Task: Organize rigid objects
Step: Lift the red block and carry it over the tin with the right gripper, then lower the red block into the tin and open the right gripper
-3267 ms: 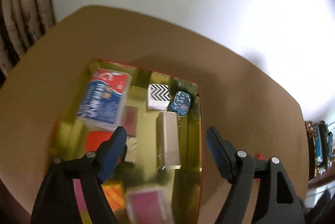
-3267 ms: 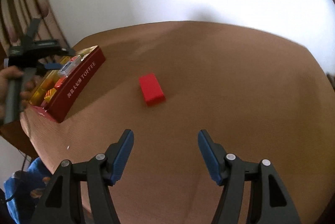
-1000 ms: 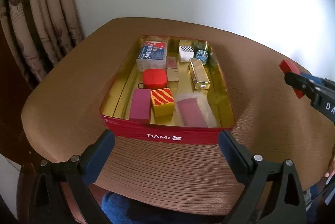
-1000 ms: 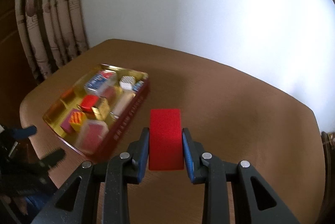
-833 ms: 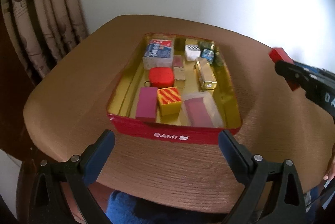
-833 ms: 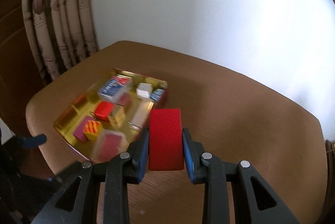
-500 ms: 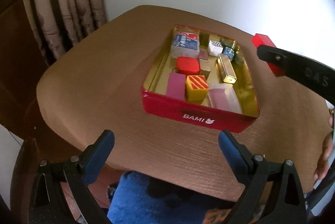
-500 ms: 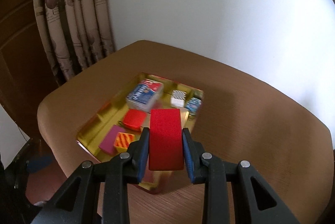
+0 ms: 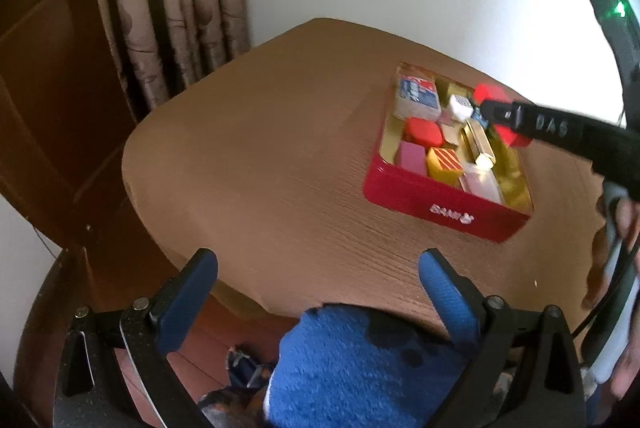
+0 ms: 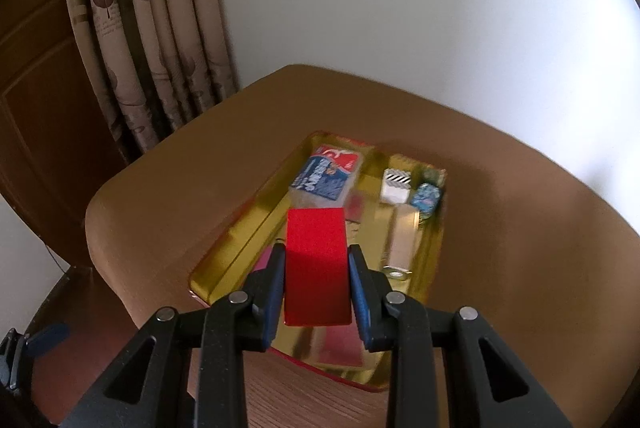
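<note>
Red block [image 10: 316, 260] in right claw [image 10: 317, 292] hides tin's [image 10: 248, 228] middle contents.

Your bench [image 9: 256, 164] is brown wood with a fine ribbed grain and a matt finish. On it, the tin [image 9: 440, 204] looks like glossy red painted metal outside, and its inside wall [image 10: 248, 228] is mirror-bright gold. Above the tin, the red block [image 10: 316, 260] looks smooth and matt. Inside the tin, the long bar [image 10: 402, 244] has a shiny metallic skin. Left of the tin hangs a soft patterned cloth curtain [image 10: 152, 28].
</note>
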A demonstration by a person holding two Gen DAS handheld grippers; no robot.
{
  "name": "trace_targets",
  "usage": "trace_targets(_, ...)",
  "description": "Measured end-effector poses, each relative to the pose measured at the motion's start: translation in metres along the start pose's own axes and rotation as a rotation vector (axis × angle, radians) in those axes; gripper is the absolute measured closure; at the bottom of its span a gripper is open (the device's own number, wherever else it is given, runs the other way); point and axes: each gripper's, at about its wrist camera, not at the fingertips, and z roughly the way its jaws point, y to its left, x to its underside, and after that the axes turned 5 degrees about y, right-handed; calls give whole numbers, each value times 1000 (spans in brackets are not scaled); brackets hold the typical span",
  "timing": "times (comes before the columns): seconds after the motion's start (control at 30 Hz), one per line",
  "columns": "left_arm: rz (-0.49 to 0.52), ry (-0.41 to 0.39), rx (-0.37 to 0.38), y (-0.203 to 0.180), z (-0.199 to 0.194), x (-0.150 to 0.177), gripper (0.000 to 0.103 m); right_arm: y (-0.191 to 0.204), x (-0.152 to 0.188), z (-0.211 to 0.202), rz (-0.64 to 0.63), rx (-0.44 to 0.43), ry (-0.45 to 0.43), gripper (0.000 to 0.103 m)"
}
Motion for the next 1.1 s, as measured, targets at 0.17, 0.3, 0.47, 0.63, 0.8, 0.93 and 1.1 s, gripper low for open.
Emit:
trace_targets(0.17,10,5,0,-2,7,-2,3,16,-1,18,-22,-4,21,73)
trace_targets(0.3,14,35,18,-2,14,-2,3,12,-4,29,6,19,32,73)
trace_targets(0.47,-7,37,27,3,17,-4,3,4,-4,39,19,58,46,73)
trace_targets(0.63,10,25,20,1,15,-4,3,-3,4,49,34,100,71,73)
trace_targets(0.8,18,19,15,0,13,-3,3,-10,9,55,61,122,86,73)
trace_targets(0.93,22,19,16,-1,13,-2,3,-13,10,58,70,135,92,73)
trace_targets(1.1,37,16,14,-2,11,-3,3,-14,12,61,77,138,100,73)
